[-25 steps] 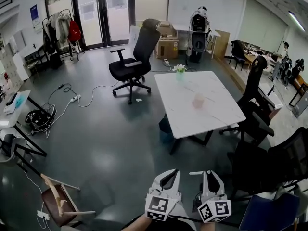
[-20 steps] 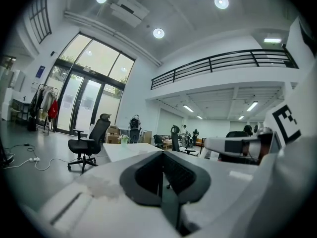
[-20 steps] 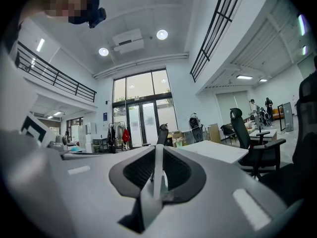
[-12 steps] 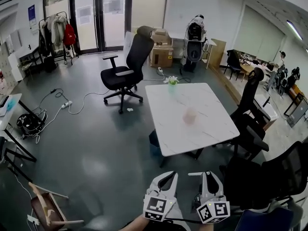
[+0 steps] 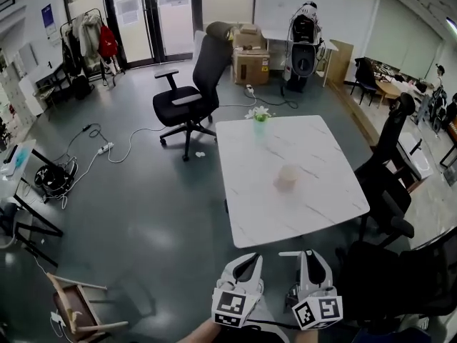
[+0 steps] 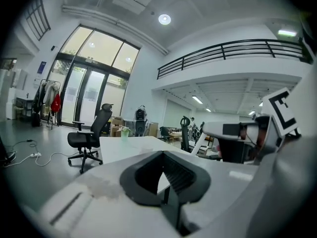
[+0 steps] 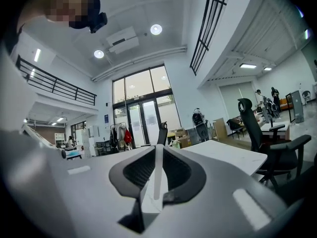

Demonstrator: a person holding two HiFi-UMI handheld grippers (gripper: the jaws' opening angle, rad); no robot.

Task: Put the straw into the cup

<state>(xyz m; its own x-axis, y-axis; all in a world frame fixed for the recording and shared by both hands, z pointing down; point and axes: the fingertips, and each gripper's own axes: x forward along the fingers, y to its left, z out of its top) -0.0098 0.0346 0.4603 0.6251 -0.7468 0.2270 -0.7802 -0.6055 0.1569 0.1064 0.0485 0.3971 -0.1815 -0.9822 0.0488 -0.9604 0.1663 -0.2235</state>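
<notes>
A pale pink cup (image 5: 287,177) stands upright near the middle of the white marble table (image 5: 321,199), ahead of both grippers. My right gripper (image 5: 307,254) is held low at the frame's bottom, short of the table's near edge. It is shut on a white straw (image 7: 158,167), which stands upright between the black pads; its end sticks out to the left (image 5: 291,254) in the head view. Beside it my left gripper (image 5: 254,258) is shut with nothing in it; through its hollow (image 6: 166,177) the tabletop shows.
A small vase of flowers (image 5: 260,114) stands at the table's far edge. Black office chairs stand at the far left (image 5: 189,91), along the right side (image 5: 389,163) and near the front right corner (image 5: 400,284). Cables (image 5: 107,145) lie on the grey floor.
Both grippers have been carried forward together towards the table. The table and cup now lie nearer and lower in the head view. Neither grip has altered.
</notes>
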